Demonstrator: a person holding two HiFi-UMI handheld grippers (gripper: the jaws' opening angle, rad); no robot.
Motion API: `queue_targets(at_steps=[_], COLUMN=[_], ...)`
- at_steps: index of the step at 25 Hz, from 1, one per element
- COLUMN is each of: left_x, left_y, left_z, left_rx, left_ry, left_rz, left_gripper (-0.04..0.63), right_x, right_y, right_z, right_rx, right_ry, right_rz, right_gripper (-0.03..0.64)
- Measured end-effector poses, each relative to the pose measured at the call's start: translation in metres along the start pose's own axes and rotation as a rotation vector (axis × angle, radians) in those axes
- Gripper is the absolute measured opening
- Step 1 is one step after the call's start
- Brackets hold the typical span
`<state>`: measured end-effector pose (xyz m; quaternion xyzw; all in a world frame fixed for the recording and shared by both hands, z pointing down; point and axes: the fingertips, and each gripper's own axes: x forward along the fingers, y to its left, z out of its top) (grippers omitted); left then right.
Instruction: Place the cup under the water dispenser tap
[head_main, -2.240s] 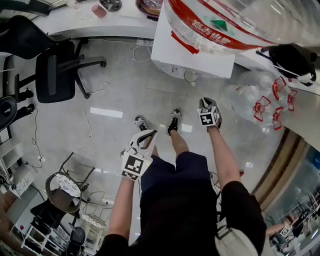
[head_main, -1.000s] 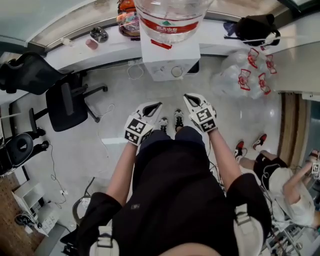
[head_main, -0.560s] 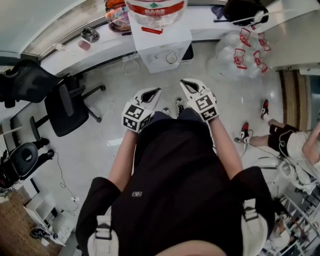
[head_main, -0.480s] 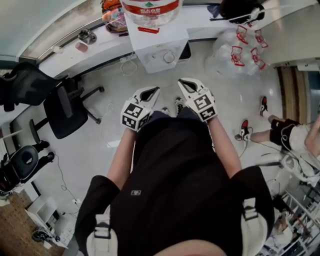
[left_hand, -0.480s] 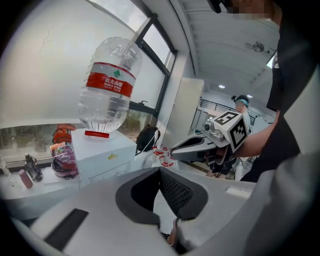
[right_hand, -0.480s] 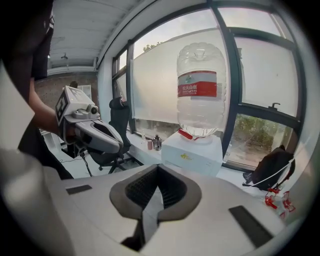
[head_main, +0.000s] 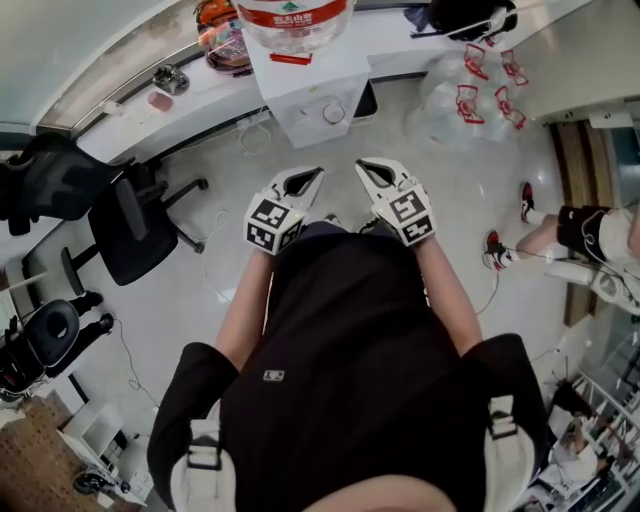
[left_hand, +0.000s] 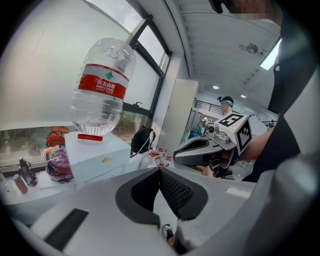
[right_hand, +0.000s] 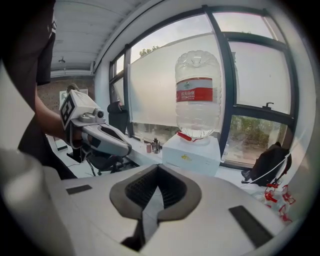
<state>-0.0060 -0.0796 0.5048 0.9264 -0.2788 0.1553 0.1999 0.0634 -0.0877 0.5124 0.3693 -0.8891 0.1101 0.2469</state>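
Item: head view, standing person in a black shirt, one gripper per hand.

- Left gripper (head_main: 312, 174): held at chest level over the floor, tips toward 12 o'clock. Jaws together, nothing between them.
- Right gripper (head_main: 363, 165): just beside the left, at its 3 o'clock, not touching it. Jaws together, nothing between them.
- Dispenser (head_main: 310, 85): white box on the counter (head_main: 120, 125), at 12 o'clock from both grippers and well apart from them. Round fitting on its front face.
- Bottle (head_main: 292, 12): large, clear, red label, upside down on the dispenser.
- Cup (head_main: 160, 100): probably the small pink item on the counter, at 9 o'clock from the dispenser, near a metal dish (head_main: 170, 80). Too small to be sure. Well apart from both grippers.
- Chair (head_main: 125, 225): black, on the floor at 9 o'clock from the left gripper.
- Bag (head_main: 460, 15): black, on the counter at 2 o'clock from the dispenser.
- Empty bottles (head_main: 470, 85): clear pile with red handles, at 3 o'clock from the dispenser.
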Motion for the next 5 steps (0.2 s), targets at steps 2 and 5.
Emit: queue_targets(at_steps=[2,5], left_x=[0.0013,0.0049], left_y=[0.0002,-0.0040], left_z=[-0.0015,-0.0027], left_rx=[-0.003,-0.009], left_ry=[0.009,0.017], left_rz=[-0.007,-0.020], left_gripper=[-0.002,-0.002], right_x=[-0.0014,-0.0052], right_y=[-0.0004,-0.0019], right_z=[-0.0003,-0.0058], right_rx=[0.009,0.018], right_ry=[-0.002,0.006], right_rz=[-0.004,-0.010], right_gripper=[-0.006,-0.006])
